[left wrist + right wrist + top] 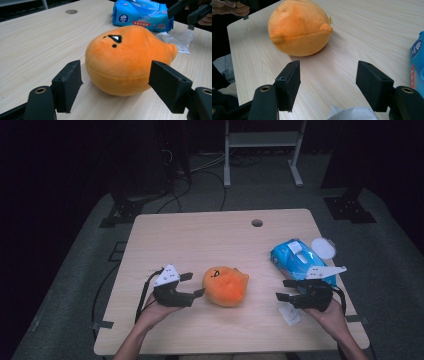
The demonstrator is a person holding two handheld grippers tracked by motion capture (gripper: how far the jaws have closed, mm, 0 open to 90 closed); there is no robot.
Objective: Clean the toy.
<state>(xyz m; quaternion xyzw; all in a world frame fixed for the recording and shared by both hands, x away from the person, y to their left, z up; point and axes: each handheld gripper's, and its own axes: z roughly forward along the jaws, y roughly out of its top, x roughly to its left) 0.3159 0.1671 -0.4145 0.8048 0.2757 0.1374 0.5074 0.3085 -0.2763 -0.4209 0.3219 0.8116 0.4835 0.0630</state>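
Dark floor and trailing cables surround a pale wooden table (200, 235) with a round hole near its far edge. An orange plush toy (225, 286) lies near the middle of the front half. The left gripper (194, 284) sits just beside the toy's left flank, jaws apart; in the left gripper view the toy (125, 60) bulges between the two black pads without either one pressing it, so nothing is held. The right gripper (284, 289) hovers well to the toy's right, jaws wide and empty, over a crumpled tissue (290, 312) and close in front of a blue wet-wipe pack (295, 257); a white lid (323, 247) lies just past the pack.

The likeliest trouble is a poor grip: the toy is round, soft and broader than the left gripper's gap, so the pads may close on loose fabric, or squeeze it forward and let it roll away. A push without a grip could slide it toward the tissue. The right gripper, if it moves in, may drag the tissue or nudge the pack.
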